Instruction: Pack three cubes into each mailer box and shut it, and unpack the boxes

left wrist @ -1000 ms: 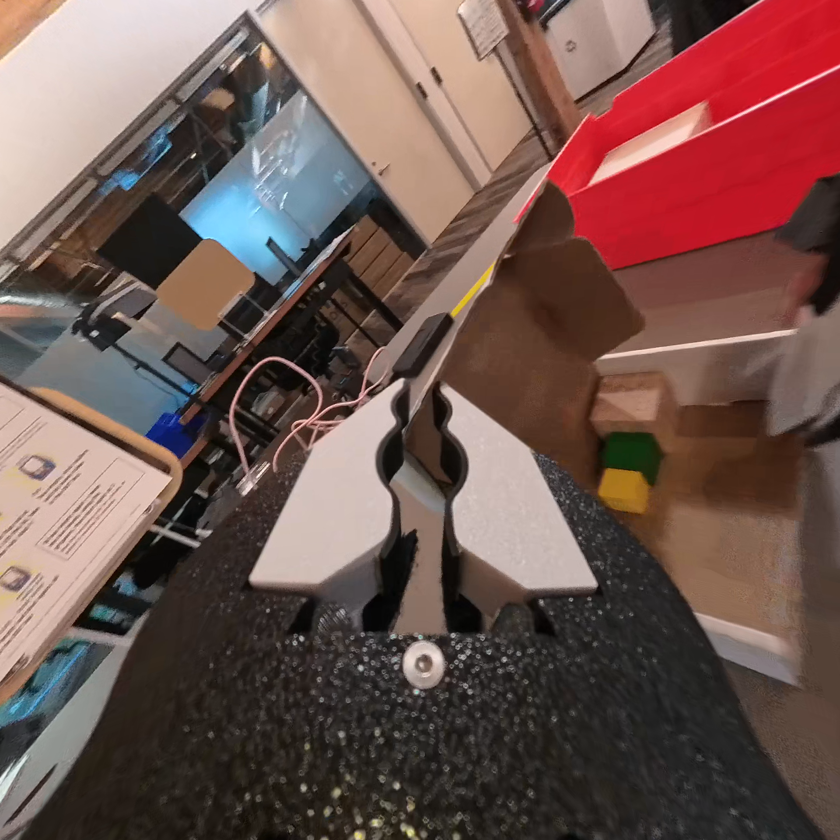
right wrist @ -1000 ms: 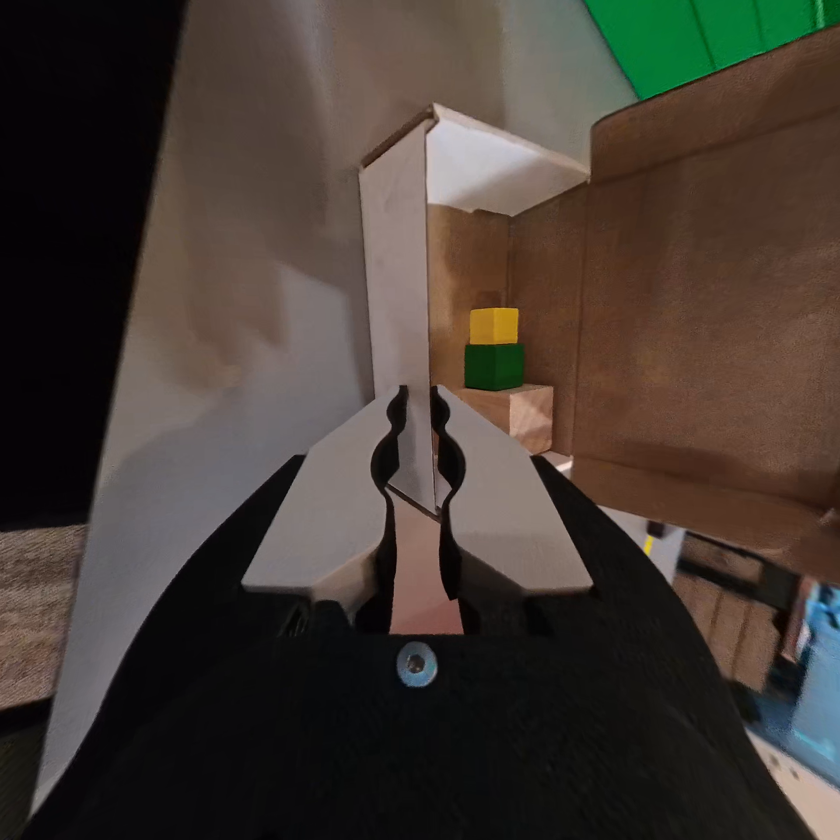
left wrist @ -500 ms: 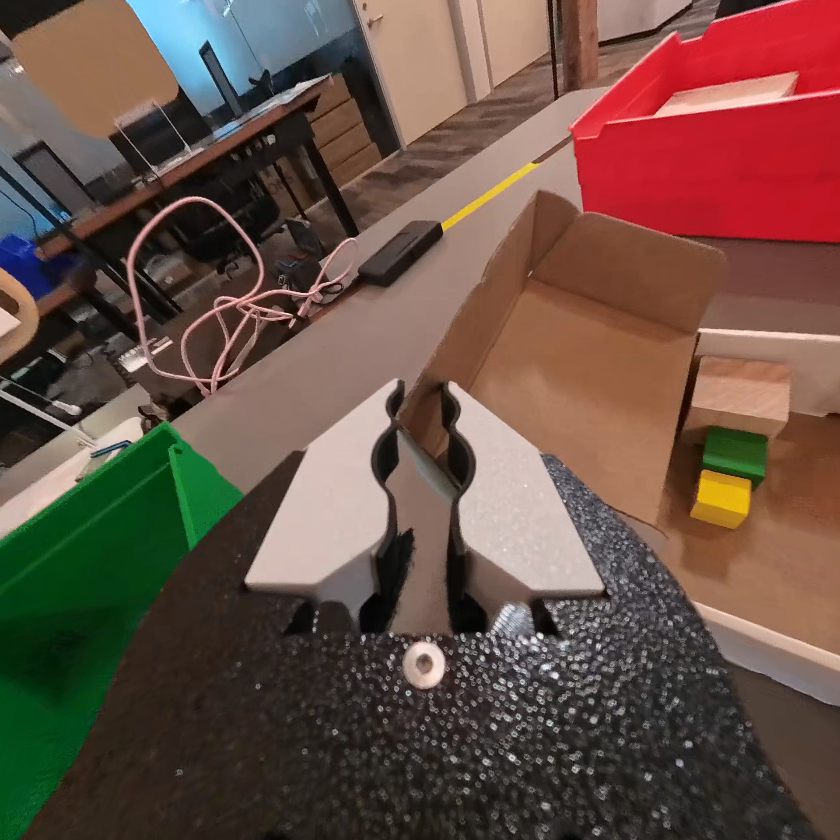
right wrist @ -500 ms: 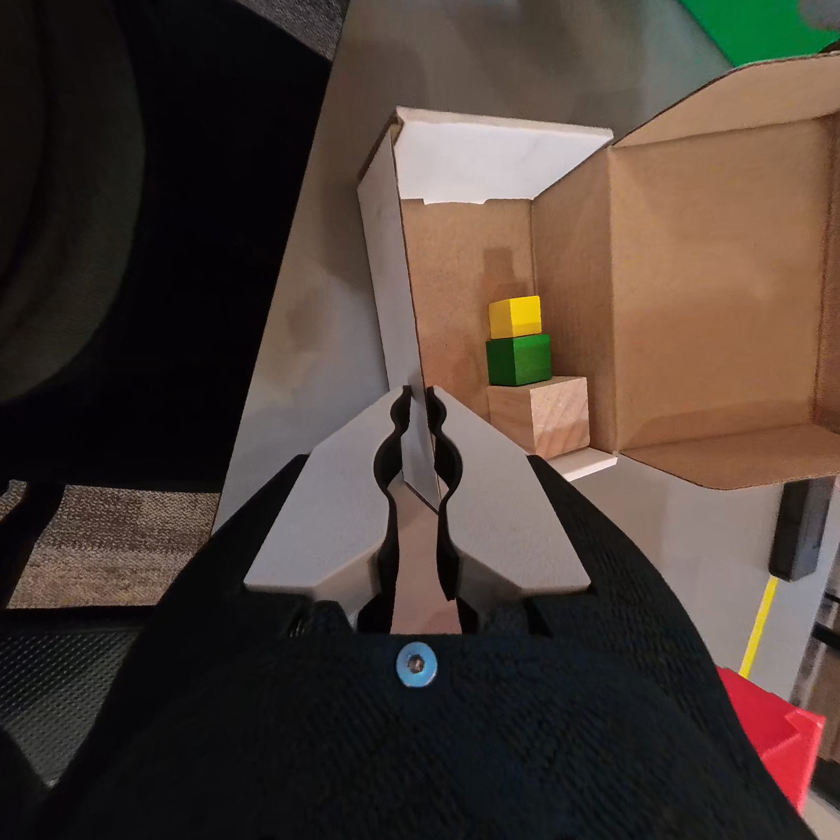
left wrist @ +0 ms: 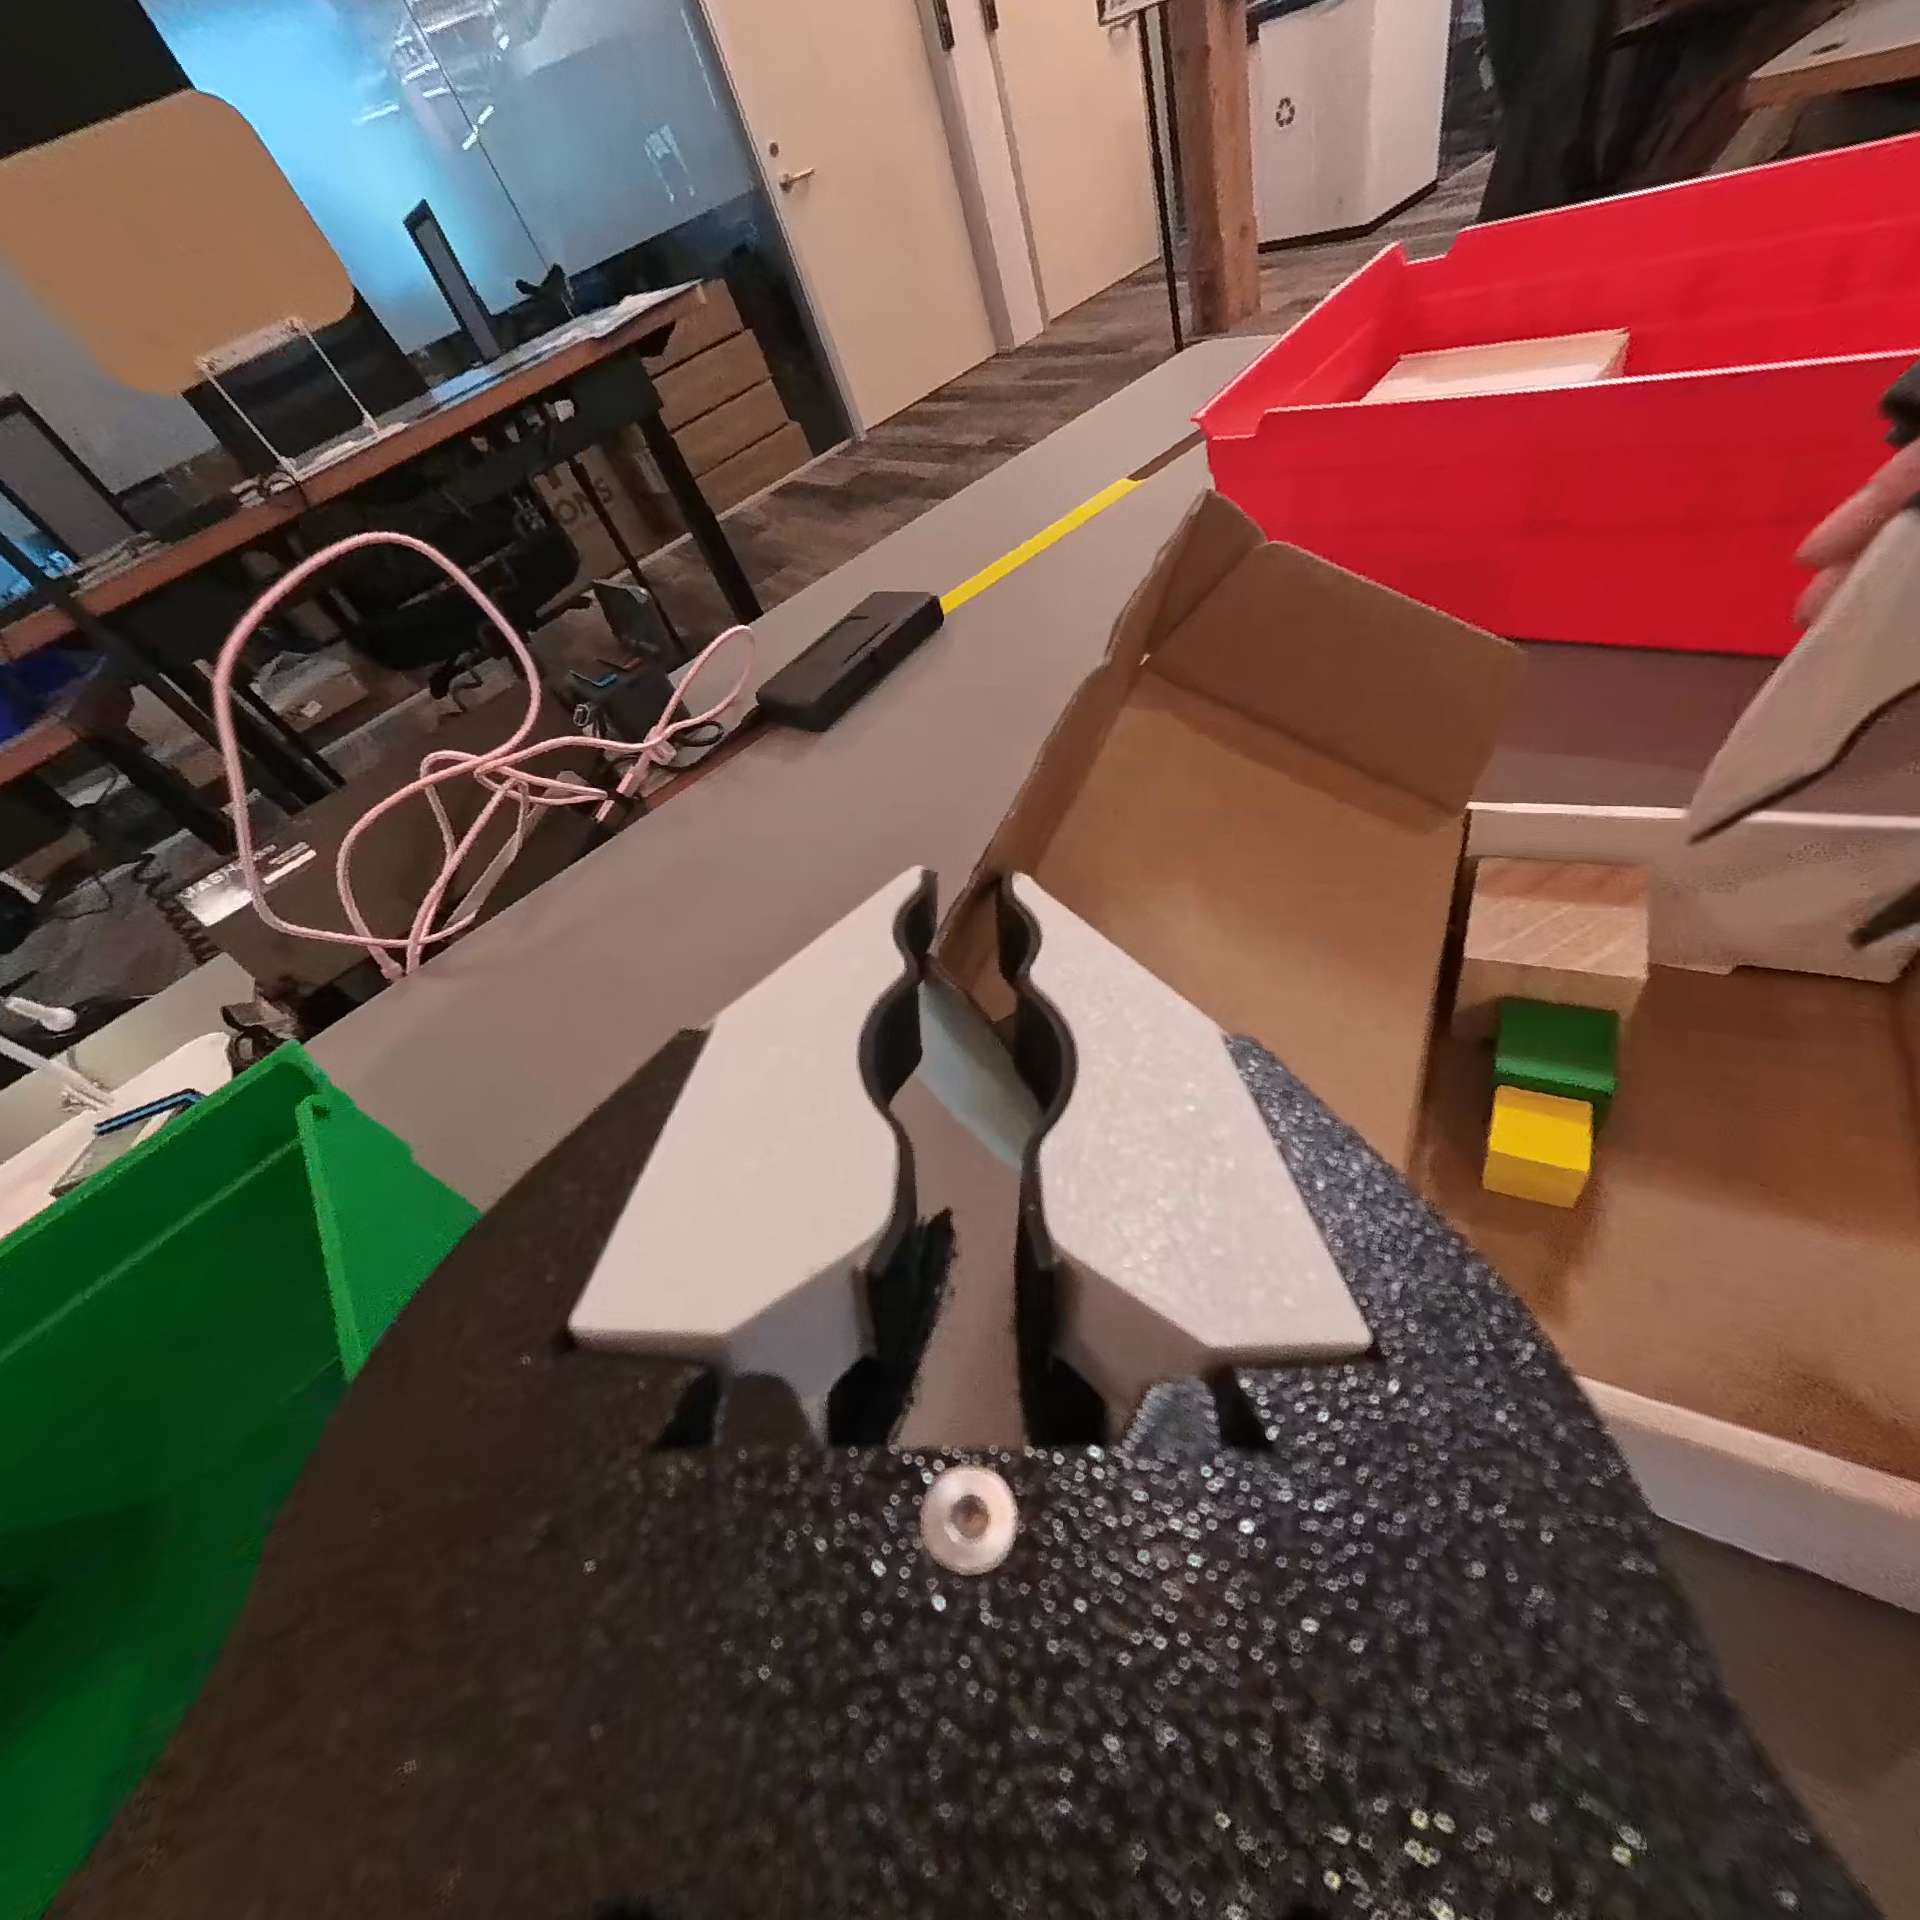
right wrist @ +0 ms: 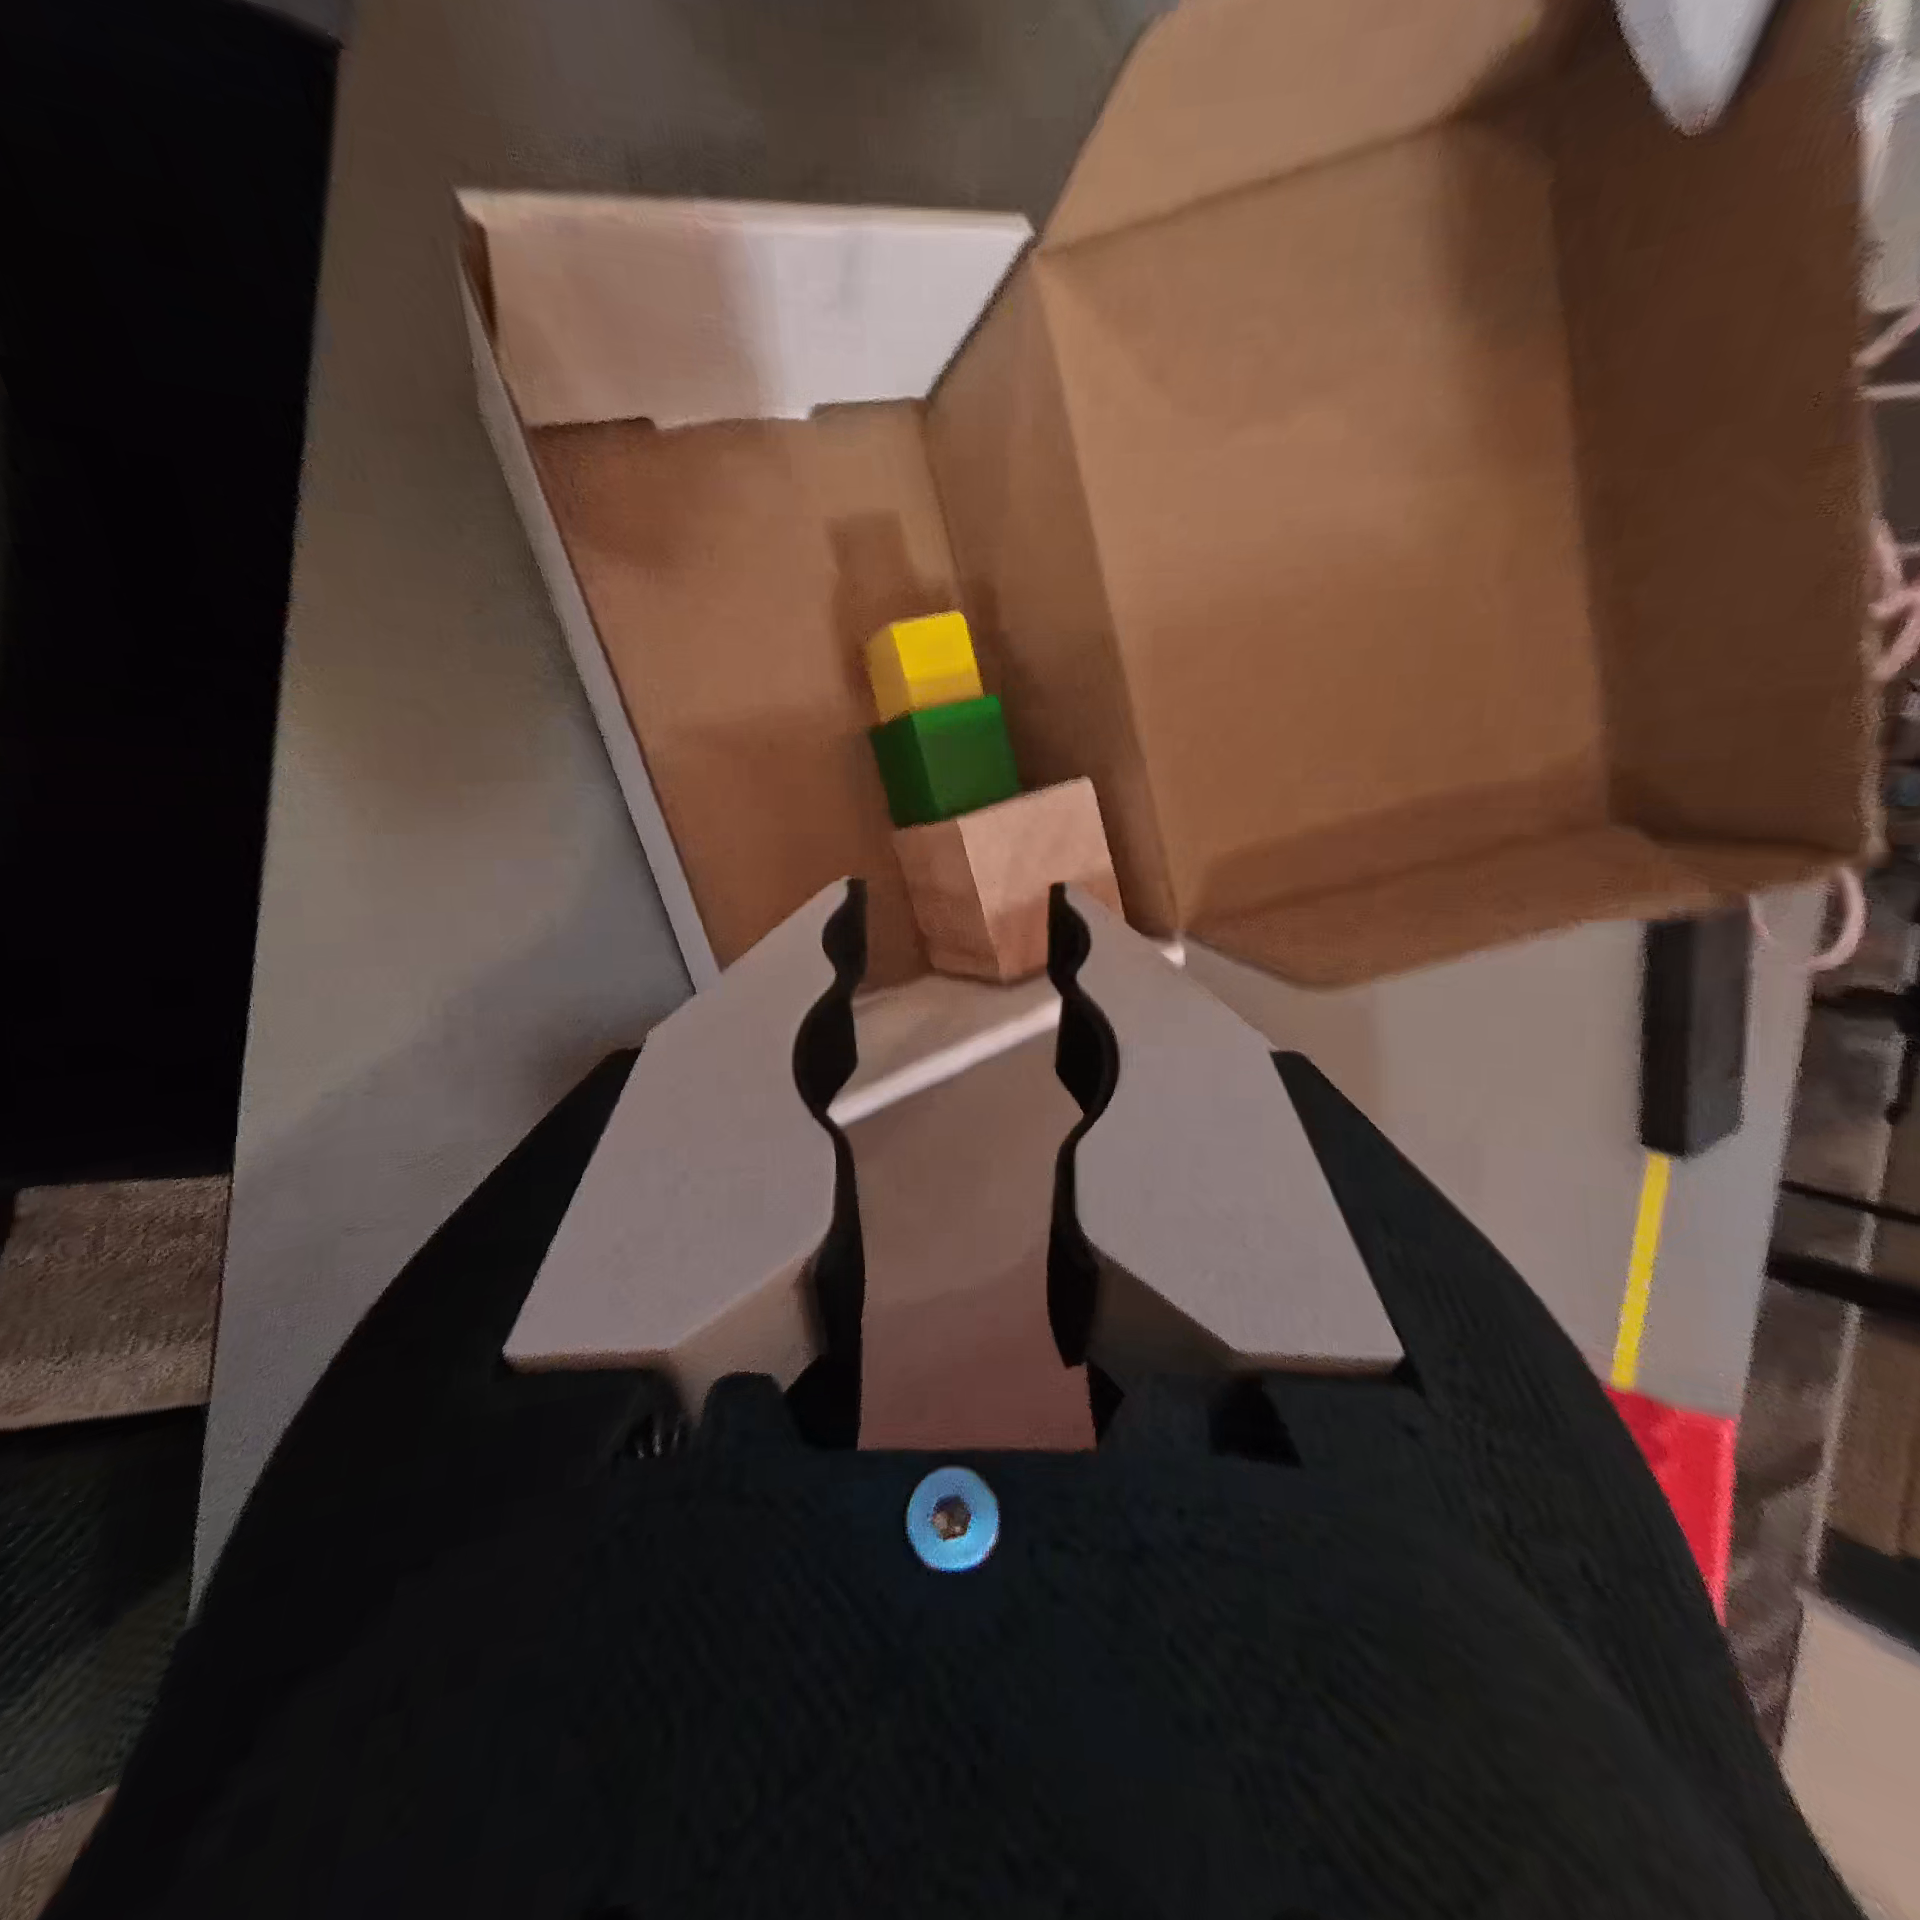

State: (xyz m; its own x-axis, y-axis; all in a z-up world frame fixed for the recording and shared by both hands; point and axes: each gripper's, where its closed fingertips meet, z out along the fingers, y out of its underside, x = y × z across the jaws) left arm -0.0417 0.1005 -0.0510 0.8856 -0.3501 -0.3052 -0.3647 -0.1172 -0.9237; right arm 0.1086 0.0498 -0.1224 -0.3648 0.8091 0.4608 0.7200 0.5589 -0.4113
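Left gripper (left wrist: 961,914) nearly closed, pinching the lid flap (left wrist: 1049,821) of the mailer box (right wrist: 644,582). Right gripper (right wrist: 954,904) wide open, bare; wooden cube (right wrist: 997,883) just beyond its tips, green cube (right wrist: 945,758) and yellow cube (right wrist: 925,660) lined up behind.

The right wrist view is smeared by motion, so the edges of the mailer box (right wrist: 1351,520) are softened. Beside that box, the wooden cube (right wrist: 997,883) is partly covered by a fingertip (right wrist: 1070,935). In the left wrist view, the red bin (left wrist: 1558,520) beyond the box is cut by the frame edge.
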